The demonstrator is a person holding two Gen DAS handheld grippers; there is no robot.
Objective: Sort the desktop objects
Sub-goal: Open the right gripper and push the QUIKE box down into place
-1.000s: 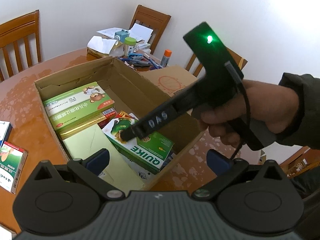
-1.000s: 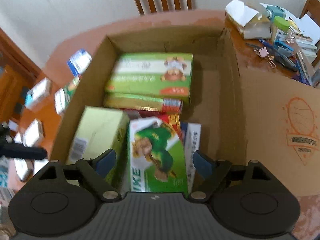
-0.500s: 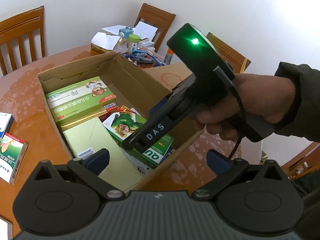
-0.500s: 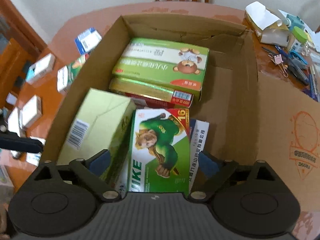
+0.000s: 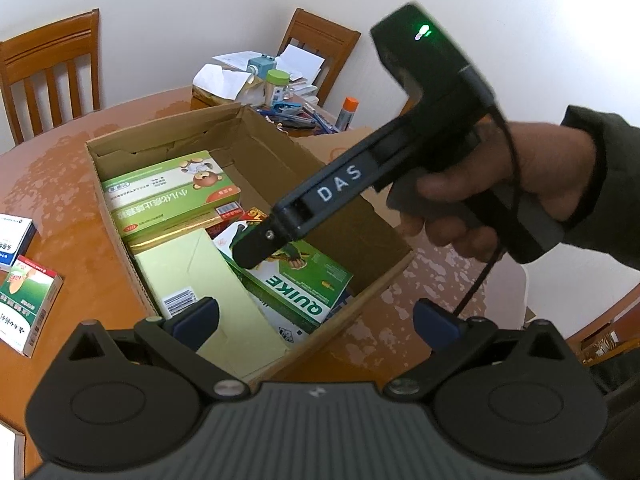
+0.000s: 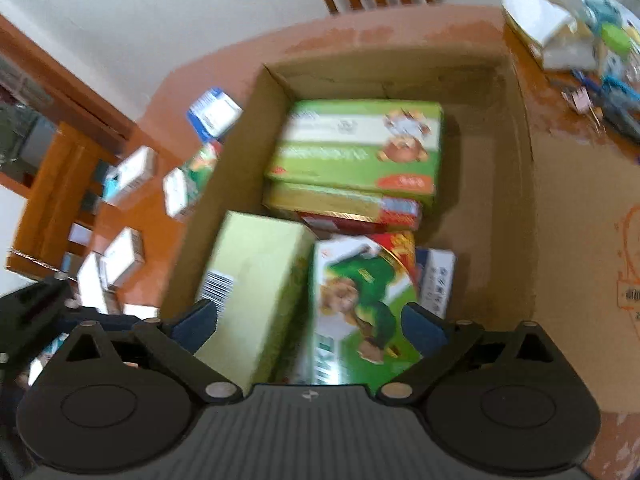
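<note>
the cardboard box sits open on the worktop and serves as the collection point, so the medicine cartons are gathered inside it. the quike carton lies flat in the near half of the cardboard box, beside the pale yellow-green carton and in front of the bear carton, which rests on a gold-edged carton.

the right gripper hangs above the quike carton with its jaws spread wide. the jaws have just been opening, and the pads press on nothing. judged from this, the quike carton is released in place.

the left gripper is also spread wide and empty, and hangs at the near rim of the cardboard box, clear of the drop zone.

several small cartons remain on the worktop to the left of the cardboard box, so sorting appears unfinished. stationery clutter lies behind the cardboard box.
</note>
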